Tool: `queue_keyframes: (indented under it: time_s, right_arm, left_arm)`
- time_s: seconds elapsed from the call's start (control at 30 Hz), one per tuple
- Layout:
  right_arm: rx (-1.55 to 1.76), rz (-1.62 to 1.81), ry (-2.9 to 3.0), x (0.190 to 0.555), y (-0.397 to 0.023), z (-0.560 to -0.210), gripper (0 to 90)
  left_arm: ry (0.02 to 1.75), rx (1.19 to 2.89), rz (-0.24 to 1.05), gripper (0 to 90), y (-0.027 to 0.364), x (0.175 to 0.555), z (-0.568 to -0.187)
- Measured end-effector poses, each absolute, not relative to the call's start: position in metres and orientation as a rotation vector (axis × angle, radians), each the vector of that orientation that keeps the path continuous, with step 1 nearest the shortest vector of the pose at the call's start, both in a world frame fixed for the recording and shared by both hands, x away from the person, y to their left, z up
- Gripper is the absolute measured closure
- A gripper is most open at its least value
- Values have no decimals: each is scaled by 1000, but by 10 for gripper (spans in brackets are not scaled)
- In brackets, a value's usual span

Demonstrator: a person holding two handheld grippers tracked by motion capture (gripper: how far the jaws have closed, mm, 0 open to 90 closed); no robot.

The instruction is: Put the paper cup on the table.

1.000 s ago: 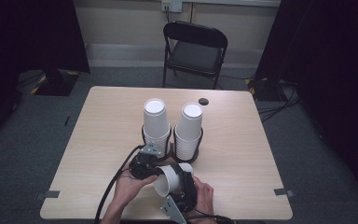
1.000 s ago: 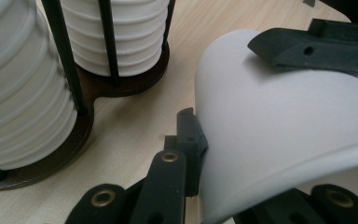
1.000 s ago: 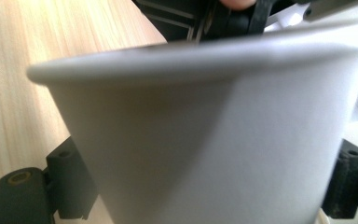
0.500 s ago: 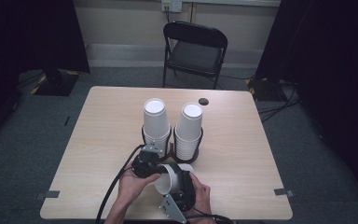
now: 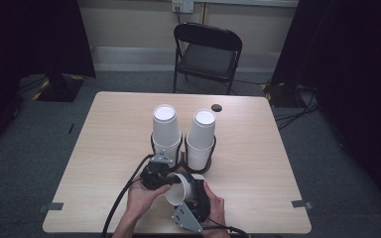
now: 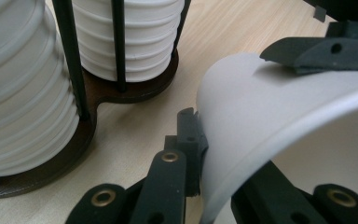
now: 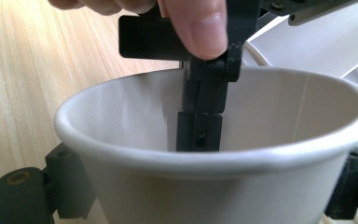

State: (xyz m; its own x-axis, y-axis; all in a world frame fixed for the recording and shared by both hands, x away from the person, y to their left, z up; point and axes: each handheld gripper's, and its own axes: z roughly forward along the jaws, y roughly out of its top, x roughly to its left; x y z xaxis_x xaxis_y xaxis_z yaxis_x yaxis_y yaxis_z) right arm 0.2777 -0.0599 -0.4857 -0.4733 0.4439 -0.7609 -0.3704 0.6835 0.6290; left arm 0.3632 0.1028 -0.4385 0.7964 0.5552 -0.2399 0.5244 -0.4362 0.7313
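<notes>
Pale wood-grain table (image 5: 258, 163): dark two-ring wooden cup rack (image 6: 121, 91) w/ two stacks of white paper cups (image 5: 166, 130), both well filled. Vs. 1 s ago: little change; hands shifted slightly, loose white paper cup (image 5: 181, 187) still held on its side near front edge, just before rack. Prob. handover or re-grip. Right claw (image 5: 197, 196) clamped across cup body. Left claw (image 5: 171, 181) pinches rim wall, one jaw inside.

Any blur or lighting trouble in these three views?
High view: sharp on the table, surroundings very dark. Left gripper view: the cup looms soft, cup stacks sharper. Right gripper view: the near rim and thumb are blurred.
</notes>
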Motion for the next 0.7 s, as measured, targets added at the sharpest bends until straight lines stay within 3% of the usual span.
queue_keyframes:
  time_s: [0.53,0.7]
  right_arm:
    - [147,1058,1874,282,-67,-479,125]
    - [182,1086,1894,285,-71,-477,125]
  left_arm:
    - [779,2017,80,760,111,360,-441]
    - [769,1977,136,690,112,356,-440]
